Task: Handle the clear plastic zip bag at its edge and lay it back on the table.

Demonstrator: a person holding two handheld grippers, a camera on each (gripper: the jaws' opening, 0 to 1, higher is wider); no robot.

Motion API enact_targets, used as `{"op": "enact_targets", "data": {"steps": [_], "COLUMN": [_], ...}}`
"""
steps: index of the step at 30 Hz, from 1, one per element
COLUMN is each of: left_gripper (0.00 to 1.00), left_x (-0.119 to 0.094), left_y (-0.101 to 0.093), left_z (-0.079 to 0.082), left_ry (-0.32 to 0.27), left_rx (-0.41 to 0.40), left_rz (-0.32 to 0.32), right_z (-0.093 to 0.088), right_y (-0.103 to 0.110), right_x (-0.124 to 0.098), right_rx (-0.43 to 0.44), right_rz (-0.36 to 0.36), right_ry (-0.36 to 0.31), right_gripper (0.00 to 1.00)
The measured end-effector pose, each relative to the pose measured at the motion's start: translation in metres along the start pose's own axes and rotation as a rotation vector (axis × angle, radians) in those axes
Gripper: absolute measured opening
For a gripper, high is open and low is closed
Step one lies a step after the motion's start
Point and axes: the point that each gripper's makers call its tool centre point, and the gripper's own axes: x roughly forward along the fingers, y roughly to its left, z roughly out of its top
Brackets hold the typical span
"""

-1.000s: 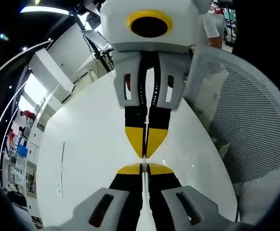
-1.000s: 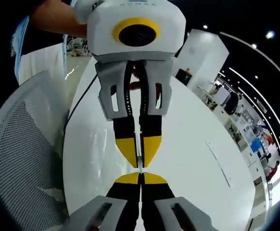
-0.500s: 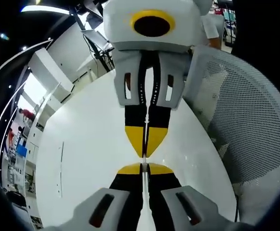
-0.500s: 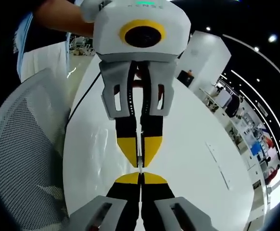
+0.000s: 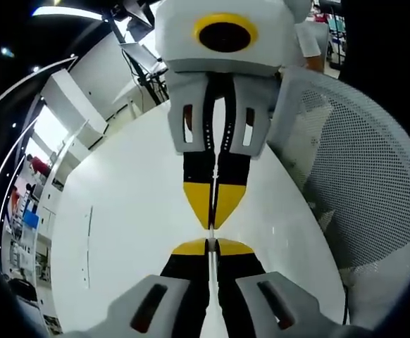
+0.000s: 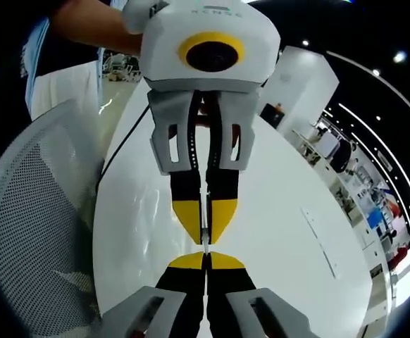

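Glossy white round table (image 5: 113, 232) in a bright hall, white mesh chair (image 5: 363, 183) beside it.
Left gripper view: left gripper (image 5: 210, 245) pressed together, tip to tip with right gripper (image 5: 212, 222); clear plastic zip bag (image 5: 211, 234), a thin edge-on sliver, pinched by both above the table. Right gripper view: same pinch, right gripper (image 6: 205, 258) clamped on the sliver, facing left gripper (image 6: 203, 238).

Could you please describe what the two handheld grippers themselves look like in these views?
Both look alike. The left gripper has black jaws ending in yellow pointed tips, mounted in light grey housings with dark slots. The right gripper matches: black jaws, yellow tips, grey slotted housings. Seen from the opposite view, each carries a white box with a yellow-ringed round lens. Behind the left one, a dark sleeve shows.
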Motion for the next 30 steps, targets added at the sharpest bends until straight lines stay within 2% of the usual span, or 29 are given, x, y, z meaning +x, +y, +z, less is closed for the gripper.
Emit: {"op": "enact_targets", "data": {"steps": [30], "left_gripper": [0.00], "left_x": [-0.0059], "left_y": [0.0007], "left_z": [-0.0089], "left_ry": [-0.001], "left_rx": [-0.029], "left_rz": [0.008], "right_z": [-0.0004], "right_y": [-0.0003], "right_x": [-0.0015], "right_rx": [-0.003], "right_rz": [-0.001], "right_ry": [-0.006], "right_gripper": [0.00]}}
